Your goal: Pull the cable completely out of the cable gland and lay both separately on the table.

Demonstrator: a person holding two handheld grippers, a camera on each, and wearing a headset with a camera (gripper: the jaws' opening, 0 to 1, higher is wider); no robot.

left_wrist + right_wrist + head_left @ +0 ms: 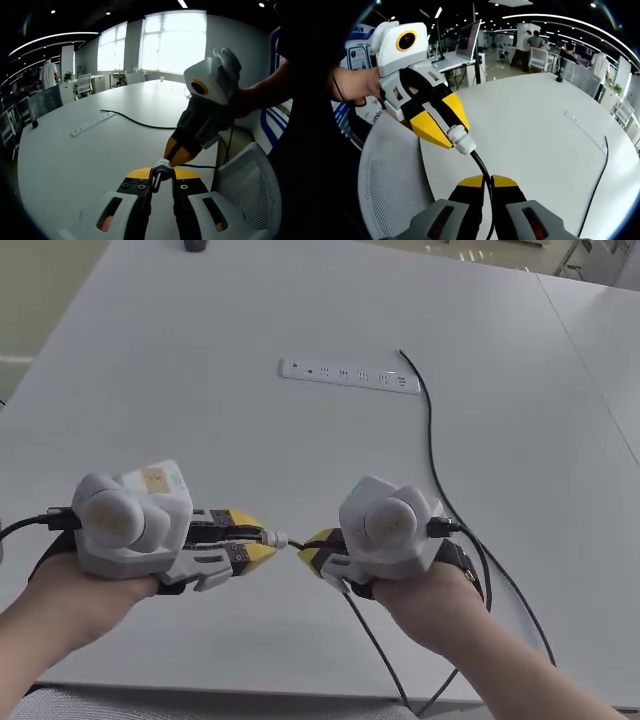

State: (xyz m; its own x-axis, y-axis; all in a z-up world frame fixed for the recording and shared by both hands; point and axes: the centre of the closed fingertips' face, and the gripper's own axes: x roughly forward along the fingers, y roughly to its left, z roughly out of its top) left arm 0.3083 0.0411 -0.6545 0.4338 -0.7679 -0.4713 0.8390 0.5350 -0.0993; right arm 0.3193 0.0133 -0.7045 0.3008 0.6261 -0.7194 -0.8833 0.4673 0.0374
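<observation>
A small white cable gland sits between the yellow tips of my left gripper, which is shut on it; it also shows up close as the gland and as the gland. A thin black cable leaves the gland and runs into my right gripper, shut on it a short way off. The two grippers face each other above the table's near edge. Below the right hand, the cable hangs off the edge.
A white power strip lies mid-table, its black cord trailing right and toward me. The grey table is bare around it. A mesh chair stands by the near edge. People stand far across the office.
</observation>
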